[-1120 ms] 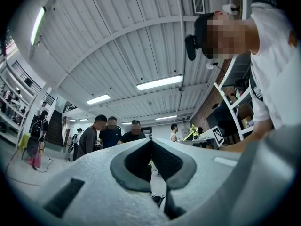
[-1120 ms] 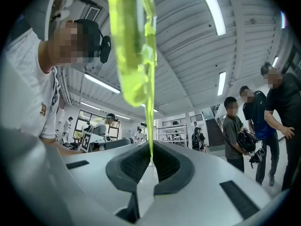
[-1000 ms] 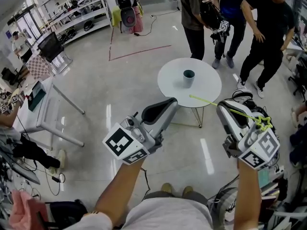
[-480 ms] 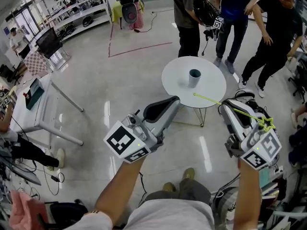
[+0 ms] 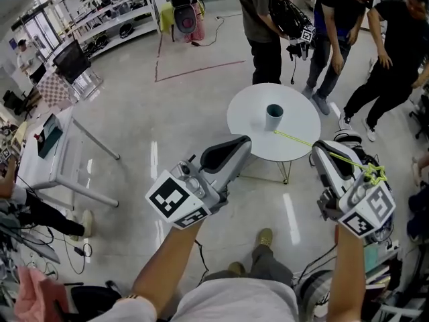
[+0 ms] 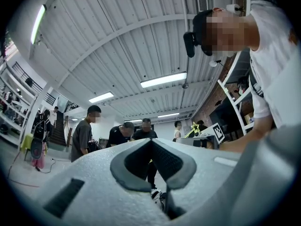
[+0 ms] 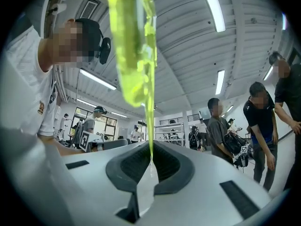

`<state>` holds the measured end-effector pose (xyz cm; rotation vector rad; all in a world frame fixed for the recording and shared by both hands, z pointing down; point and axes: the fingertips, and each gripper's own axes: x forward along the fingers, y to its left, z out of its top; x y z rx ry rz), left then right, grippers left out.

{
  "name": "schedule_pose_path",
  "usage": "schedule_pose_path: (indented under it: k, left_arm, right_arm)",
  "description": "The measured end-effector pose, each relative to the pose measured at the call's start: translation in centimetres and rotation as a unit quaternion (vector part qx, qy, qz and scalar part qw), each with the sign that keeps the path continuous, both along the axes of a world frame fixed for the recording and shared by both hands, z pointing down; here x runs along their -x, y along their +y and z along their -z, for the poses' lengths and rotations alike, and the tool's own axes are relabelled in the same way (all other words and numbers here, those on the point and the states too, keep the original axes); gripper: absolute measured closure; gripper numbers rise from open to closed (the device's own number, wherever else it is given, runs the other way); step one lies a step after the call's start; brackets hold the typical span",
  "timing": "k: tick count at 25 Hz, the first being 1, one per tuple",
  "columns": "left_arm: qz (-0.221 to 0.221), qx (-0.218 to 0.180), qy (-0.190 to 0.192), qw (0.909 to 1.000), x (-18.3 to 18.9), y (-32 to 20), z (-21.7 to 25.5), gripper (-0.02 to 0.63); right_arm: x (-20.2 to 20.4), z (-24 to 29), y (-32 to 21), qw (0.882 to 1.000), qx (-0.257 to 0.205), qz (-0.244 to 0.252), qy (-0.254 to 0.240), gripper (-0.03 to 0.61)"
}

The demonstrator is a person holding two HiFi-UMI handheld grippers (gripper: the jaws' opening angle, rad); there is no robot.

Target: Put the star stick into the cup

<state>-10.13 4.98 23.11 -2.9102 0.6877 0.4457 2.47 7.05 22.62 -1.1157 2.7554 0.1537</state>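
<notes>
Table nearer | star stick clamped in right tongs | tip near cup

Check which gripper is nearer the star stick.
Right. The right gripper is shut on the star stick; the left gripper, empty, sits apart to its left.

A grey-blue cup stands upright near the middle of a round white surface. On the surface's near side, the right gripper carries a yellow-green star stick, its thin end reaching over the surface toward the cup. The left gripper hangs off the surface's near-left rim. Three people stand beyond the surface.
</notes>
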Motion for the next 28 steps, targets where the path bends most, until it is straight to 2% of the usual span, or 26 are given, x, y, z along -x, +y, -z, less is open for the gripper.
schedule_pose_path:
  k: [14,21,28]
  left_arm:
    - [0.030,-0.009,-0.013,0.9994,-7.9,-9.8,1.2,0.600]
    - [0.049,-0.008,-0.023,0.9985,-9.7,-14.3,-0.4,0.598]
    - [0.061,-0.004,-0.031,0.9976,-11.2,-17.7,0.2,0.598]
  right_arm:
    - [-7.3,0.6,-10.3,0.999,-0.013,0.031,0.042,0.557]
    - [-9.0,-1.3,-15.1,0.997,-0.004,0.058,0.041,0.557]
    - [-10.2,-1.1,-19.0,0.996,0.006,0.072,0.047,0.557]
